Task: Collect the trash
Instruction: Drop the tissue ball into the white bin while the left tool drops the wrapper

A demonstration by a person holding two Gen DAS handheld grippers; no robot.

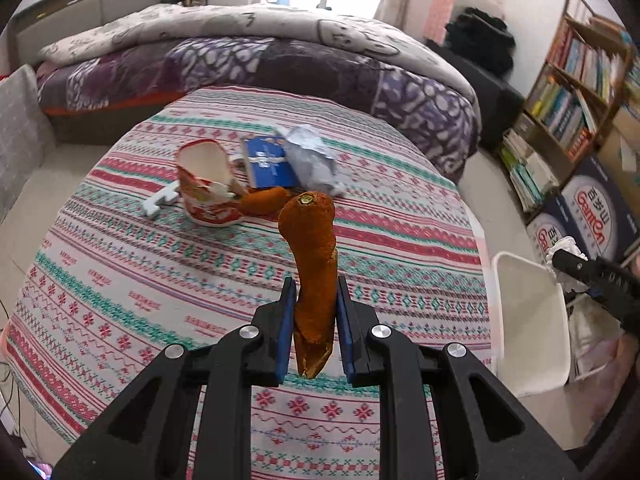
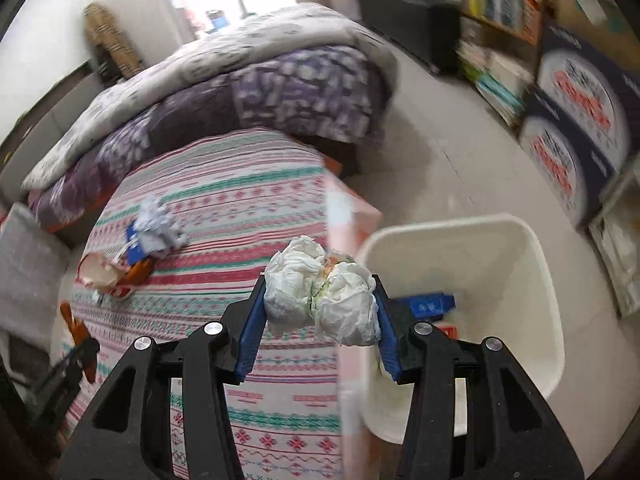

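My left gripper (image 1: pixel 316 286) is shut on a long orange peel (image 1: pixel 312 240), held above the striped tablecloth (image 1: pixel 160 280). Farther back on the cloth lie a crushed red paper cup (image 1: pixel 204 188), a second peel piece (image 1: pixel 264 200), a blue box (image 1: pixel 266 164), crumpled silver foil (image 1: pixel 312 156) and a white plastic bit (image 1: pixel 160 200). My right gripper (image 2: pixel 320 284) is shut on a wad of white tissue (image 2: pixel 296 280), at the table's right edge beside the white bin (image 2: pixel 440 226). A blue box (image 2: pixel 432 306) lies inside the bin. The bin (image 1: pixel 528 320) stands right of the table in the left wrist view.
A bed with a purple and grey quilt (image 1: pixel 280 60) runs behind the table. A bookshelf (image 1: pixel 572 92) and printed cartons (image 1: pixel 592 212) line the right wall past the bin. Pale floor (image 2: pixel 440 152) lies between table, bin and cartons.
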